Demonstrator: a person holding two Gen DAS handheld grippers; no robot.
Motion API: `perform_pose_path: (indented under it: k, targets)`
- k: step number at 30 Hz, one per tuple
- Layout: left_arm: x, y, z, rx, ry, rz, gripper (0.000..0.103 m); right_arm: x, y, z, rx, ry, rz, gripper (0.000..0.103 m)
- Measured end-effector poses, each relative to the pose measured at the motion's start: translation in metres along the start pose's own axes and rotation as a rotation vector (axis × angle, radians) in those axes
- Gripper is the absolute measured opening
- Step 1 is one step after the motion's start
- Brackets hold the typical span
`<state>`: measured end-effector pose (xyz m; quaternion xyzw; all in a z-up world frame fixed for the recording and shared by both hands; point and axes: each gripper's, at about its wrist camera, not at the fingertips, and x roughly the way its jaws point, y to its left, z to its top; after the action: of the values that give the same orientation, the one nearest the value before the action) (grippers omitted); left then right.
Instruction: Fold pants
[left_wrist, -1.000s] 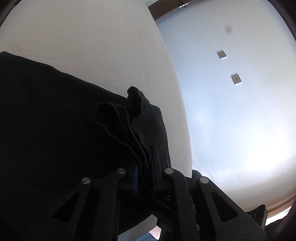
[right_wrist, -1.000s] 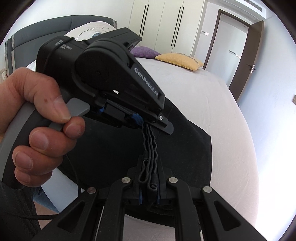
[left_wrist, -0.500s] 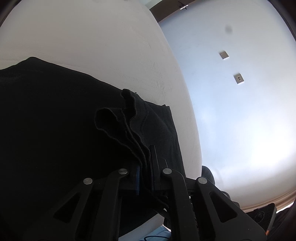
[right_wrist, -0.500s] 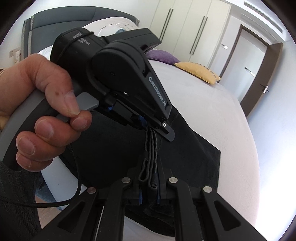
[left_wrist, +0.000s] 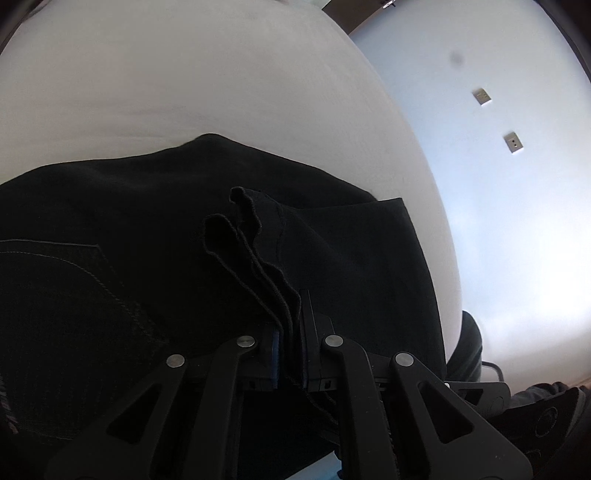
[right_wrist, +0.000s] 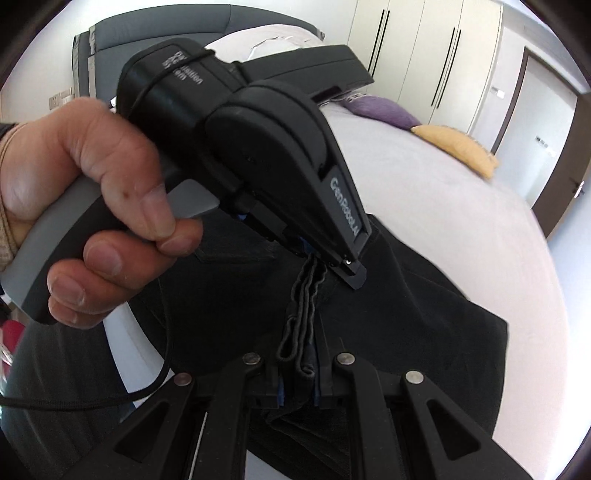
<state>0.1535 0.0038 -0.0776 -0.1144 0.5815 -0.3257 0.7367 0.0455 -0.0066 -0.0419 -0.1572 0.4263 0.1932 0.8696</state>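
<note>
Black pants (left_wrist: 129, 236) lie partly folded on a white bed (left_wrist: 207, 92); they also show in the right wrist view (right_wrist: 436, 332). My left gripper (left_wrist: 290, 332) is shut on a bunched stack of the pants' hem edges, which stick up between its fingers. My right gripper (right_wrist: 301, 373) is shut on the same stack of edges, a short way along it. The left gripper (right_wrist: 325, 264) shows in the right wrist view, held by a hand (right_wrist: 92, 206), clamping the far end of that edge. Both hold the edge lifted above the lower layer.
The bed's edge (left_wrist: 439, 229) runs close by on the right, with a pale wall (left_wrist: 517, 221) beyond. A purple pillow (right_wrist: 380, 109) and a yellow pillow (right_wrist: 458, 147) lie at the far side. A grey headboard (right_wrist: 155, 33), wardrobes (right_wrist: 424, 55) and a door (right_wrist: 546, 122) stand behind.
Both grippers, still shut on the hem edges, have carried them further over the pants toward the head of the bed. More of the lower layer, including a back pocket, now shows.
</note>
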Motion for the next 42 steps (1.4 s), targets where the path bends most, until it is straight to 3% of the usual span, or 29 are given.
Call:
perform_pose_path:
  k: [10,17,22,25,31,34,37,42]
  targets:
    - [-0.012,0.043,-0.005,-0.036,-0.002,0.035,0.006,0.021,0.006,0.002,-0.029,0.042,0.044,0.011]
    - [-0.01,0.053,0.0,-0.057,-0.013,0.04,0.009,0.037,-0.005,0.008,0.003,0.072,0.079,0.013]
    - [-0.018,0.059,0.001,-0.07,-0.025,0.066,0.014,0.041,-0.022,0.006,0.047,0.063,0.182,0.031]
    - [-0.03,0.063,-0.002,-0.081,-0.053,0.108,0.016,0.024,-0.038,0.0,0.098,0.042,0.274,0.036]
    - [-0.061,0.058,-0.012,-0.071,-0.137,0.318,0.016,-0.026,-0.122,-0.03,0.3,-0.007,0.471,0.036]
    - [-0.069,0.034,-0.024,-0.034,-0.187,0.3,0.016,-0.04,-0.182,-0.055,0.441,-0.032,0.535,0.036]
    - [-0.06,0.006,-0.041,0.029,-0.189,0.274,0.016,-0.033,-0.251,-0.076,0.614,-0.03,0.57,0.038]
    - [-0.023,0.003,-0.064,0.036,-0.097,0.3,0.016,-0.008,-0.318,-0.088,0.787,-0.048,0.698,0.038]
